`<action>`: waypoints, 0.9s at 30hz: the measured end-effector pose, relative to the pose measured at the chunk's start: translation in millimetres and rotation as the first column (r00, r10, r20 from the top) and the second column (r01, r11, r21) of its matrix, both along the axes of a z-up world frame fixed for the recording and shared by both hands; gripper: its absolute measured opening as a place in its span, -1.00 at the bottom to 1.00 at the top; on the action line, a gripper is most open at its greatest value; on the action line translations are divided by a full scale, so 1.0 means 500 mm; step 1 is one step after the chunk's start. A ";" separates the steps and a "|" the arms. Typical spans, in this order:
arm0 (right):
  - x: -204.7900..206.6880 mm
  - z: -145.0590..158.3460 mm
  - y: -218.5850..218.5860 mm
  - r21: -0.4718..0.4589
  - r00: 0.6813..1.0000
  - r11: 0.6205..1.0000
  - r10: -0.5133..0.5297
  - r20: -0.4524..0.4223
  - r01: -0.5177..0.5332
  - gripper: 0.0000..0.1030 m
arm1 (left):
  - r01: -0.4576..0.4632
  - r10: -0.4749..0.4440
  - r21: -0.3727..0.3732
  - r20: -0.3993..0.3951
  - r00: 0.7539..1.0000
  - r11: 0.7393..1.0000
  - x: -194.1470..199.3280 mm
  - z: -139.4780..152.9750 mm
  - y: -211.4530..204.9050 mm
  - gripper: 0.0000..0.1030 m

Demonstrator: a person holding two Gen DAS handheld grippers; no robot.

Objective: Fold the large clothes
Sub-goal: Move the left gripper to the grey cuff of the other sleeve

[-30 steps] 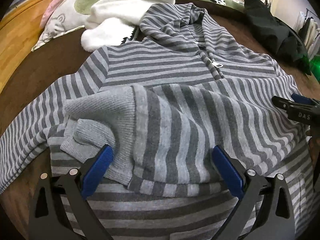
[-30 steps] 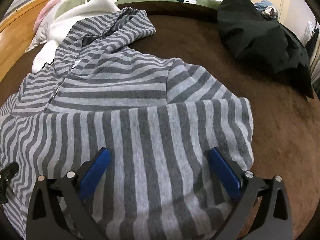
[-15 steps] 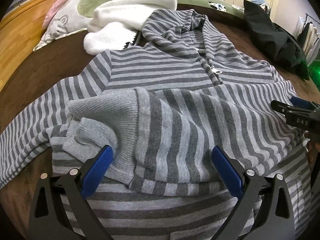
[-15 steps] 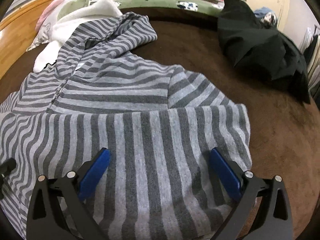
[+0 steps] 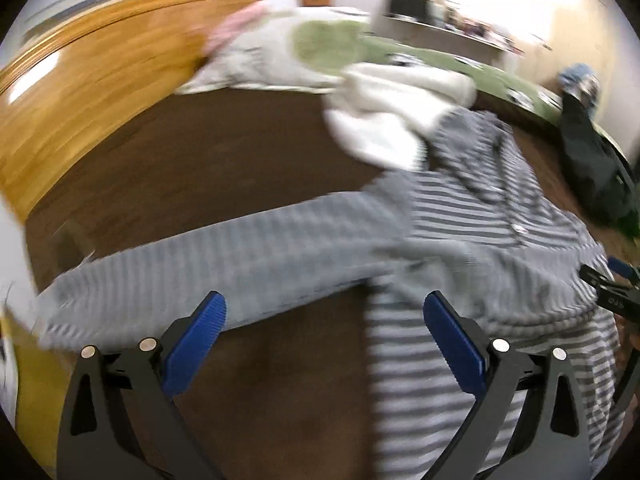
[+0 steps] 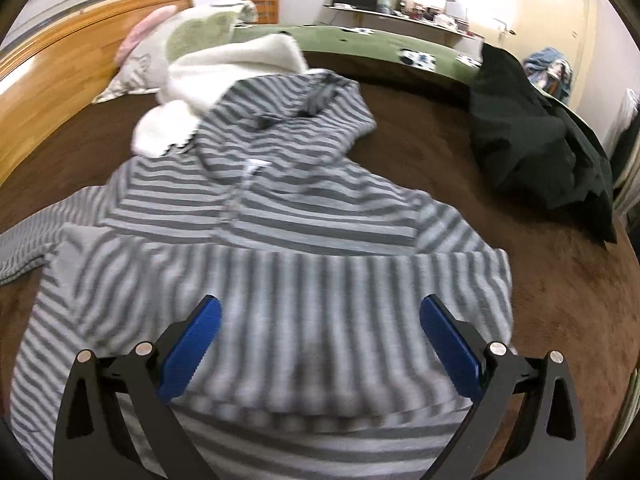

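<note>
A grey striped hooded sweater [image 6: 280, 216] lies front up on the brown bed cover [image 6: 560, 300]. One sleeve is folded across its body [image 6: 288, 300]. The other sleeve [image 5: 208, 264] stretches out to the left over the cover in the blurred left wrist view. My left gripper [image 5: 324, 332] is open and empty, above the cover just below that sleeve. My right gripper [image 6: 320, 332] is open and empty, over the folded sleeve and lower body. The right gripper's tip [image 5: 612, 296] shows at the right edge of the left wrist view.
A white fluffy garment [image 6: 224, 76] lies by the hood. A pillow [image 6: 160, 52] leans on the wooden headboard [image 6: 60, 68]. A black garment pile [image 6: 536, 144] lies to the right. A green blanket [image 6: 360, 44] lies at the far edge.
My left gripper has swung left, off the folded sleeve cuff, and now faces the outstretched left sleeve. My right gripper has pulled back and up a little. Both stay open.
</note>
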State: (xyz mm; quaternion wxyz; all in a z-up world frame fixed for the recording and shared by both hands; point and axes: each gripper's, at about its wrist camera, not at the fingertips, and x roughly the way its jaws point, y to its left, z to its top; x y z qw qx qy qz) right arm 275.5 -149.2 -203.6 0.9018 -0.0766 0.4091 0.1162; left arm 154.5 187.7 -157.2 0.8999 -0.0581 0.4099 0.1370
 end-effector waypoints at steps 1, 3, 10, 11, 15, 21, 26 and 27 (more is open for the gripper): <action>-0.006 0.007 0.016 0.005 1.000 1.000 0.013 -0.001 -0.013 0.91 | -0.041 0.041 -0.009 0.002 0.999 0.999 -0.027 0.001 0.042 0.88; -0.015 0.017 0.042 0.008 1.000 1.000 0.028 0.003 -0.028 0.91 | -0.111 0.111 -0.037 0.005 0.994 0.993 -0.073 -0.006 0.116 0.88; -0.034 0.032 0.140 -0.001 0.997 0.997 0.079 -0.007 -0.079 0.91 | -0.358 0.366 -0.166 0.021 0.930 0.919 -0.204 -0.063 0.323 0.88; -0.035 0.031 0.152 -0.006 0.996 0.996 0.086 -0.011 -0.086 0.91 | -0.394 0.410 -0.216 0.034 0.912 0.894 -0.226 -0.075 0.355 0.88; -0.040 0.024 0.196 -0.014 0.994 0.994 0.110 -0.019 -0.110 0.91 | -0.485 0.544 -0.373 0.067 0.836 0.791 -0.290 -0.123 0.448 0.88; -0.042 -0.002 0.255 -0.022 0.987 0.988 0.151 -0.047 -0.153 0.91 | -0.498 0.607 -0.492 0.079 0.791 0.714 -0.323 -0.183 0.521 0.87; -0.047 -0.027 0.303 -0.036 0.978 0.980 0.195 -0.072 -0.198 0.91 | -0.491 0.647 -0.557 0.113 0.754 0.669 -0.342 -0.216 0.576 0.87; -0.048 -0.031 0.310 -0.039 0.977 0.978 0.202 -0.074 -0.205 0.91 | -0.489 0.651 -0.568 0.114 0.750 0.662 -0.341 -0.221 0.584 0.87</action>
